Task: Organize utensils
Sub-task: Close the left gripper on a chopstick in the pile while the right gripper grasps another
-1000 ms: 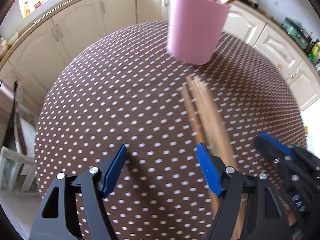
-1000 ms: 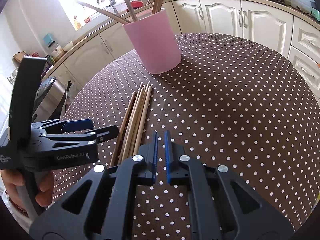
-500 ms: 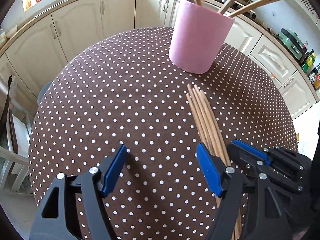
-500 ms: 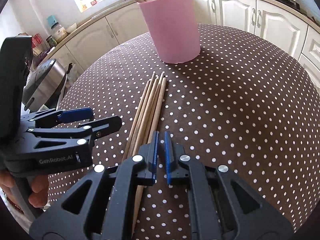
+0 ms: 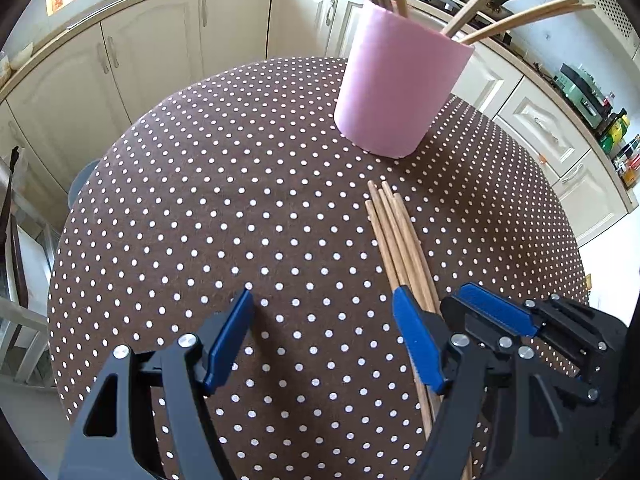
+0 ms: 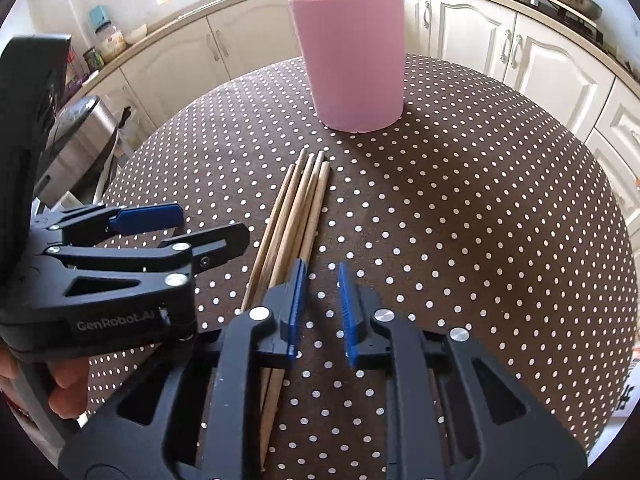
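Several chopsticks already stand in the pink cup (image 6: 352, 60); four wooden chopsticks (image 6: 298, 208) lie on the desk (image 6: 480, 220). Both grippers' fingers are parted and empty, the left gripper (image 5: 320, 336) widely, the right gripper (image 6: 322, 308) narrowly.

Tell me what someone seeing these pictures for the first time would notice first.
The pink cup stands upright at the far side of the brown polka-dot table, with wooden sticks poking out of its top. In front of it a bundle of chopsticks lies flat on the cloth, pointing toward the cup. The right gripper hovers over the bundle's near end with jaws slightly apart, and the left gripper beside it is wide open.
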Demonstrator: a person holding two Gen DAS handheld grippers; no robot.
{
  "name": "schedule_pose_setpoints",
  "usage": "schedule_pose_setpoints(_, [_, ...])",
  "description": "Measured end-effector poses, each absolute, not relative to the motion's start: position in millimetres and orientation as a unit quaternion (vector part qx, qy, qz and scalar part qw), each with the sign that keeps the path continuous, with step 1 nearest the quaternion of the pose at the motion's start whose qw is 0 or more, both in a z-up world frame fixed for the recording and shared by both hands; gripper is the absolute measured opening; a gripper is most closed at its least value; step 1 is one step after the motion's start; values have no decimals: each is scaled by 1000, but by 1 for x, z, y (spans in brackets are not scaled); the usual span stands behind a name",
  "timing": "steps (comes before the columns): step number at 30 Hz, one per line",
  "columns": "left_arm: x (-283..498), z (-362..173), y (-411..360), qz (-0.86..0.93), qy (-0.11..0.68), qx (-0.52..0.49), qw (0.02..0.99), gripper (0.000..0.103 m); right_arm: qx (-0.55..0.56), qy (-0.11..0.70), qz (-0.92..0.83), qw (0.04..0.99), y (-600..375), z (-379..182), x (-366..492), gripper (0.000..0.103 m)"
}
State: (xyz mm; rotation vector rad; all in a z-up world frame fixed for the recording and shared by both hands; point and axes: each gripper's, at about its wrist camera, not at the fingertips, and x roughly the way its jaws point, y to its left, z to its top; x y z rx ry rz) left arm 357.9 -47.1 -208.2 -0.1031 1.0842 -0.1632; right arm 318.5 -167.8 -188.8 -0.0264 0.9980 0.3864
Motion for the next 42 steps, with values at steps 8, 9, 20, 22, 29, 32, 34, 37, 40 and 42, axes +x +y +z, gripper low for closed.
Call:
schedule_pose_setpoints(8, [364, -211, -61, -71, 517, -25, 853, 71, -54, 480, 180, 857, -147, -197, 317, 23])
schedule_pose_setpoints(9, [366, -212, -65, -67, 517, -16, 853, 71, -68, 477, 175, 859, -142, -197, 318, 23])
schedule_pose_setpoints(20, [370, -214, -67, -67, 528, -5, 846, 71, -56, 484, 177, 855, -156, -197, 321, 20])
schedule_pose_setpoints(22, [372, -215, -66, -67, 533, -4, 844, 71, -50, 486, 181, 854, -161, -196, 322, 20])
schedule_pose_setpoints(29, [389, -215, -67, -60, 539, -6, 840, 71, -45, 488, 186, 851, -168, -196, 328, 22])
schedule_pose_setpoints(32, [394, -215, -68, -66, 538, 2, 840, 70, -48, 492, 186, 849, -164, -194, 337, 22])
schedule_pose_setpoints(34, [394, -213, -62, -73, 537, -2, 840, 64, -54, 495, 188, 847, -162, -194, 342, 23])
schedule_pose_setpoints(37, [392, -212, -49, -57, 541, 6, 839, 37, -49, 499, 190, 844, -162, -193, 347, 23])
schedule_pose_setpoints(40, [393, -211, -50, -46, 535, 26, 843, 34, -38, 502, 190, 843, -162, -192, 354, 23])
schedule_pose_setpoints(42, [394, -210, -50, -44, 535, 25, 843, 34, -35, 505, 189, 842, -162, -191, 359, 23])
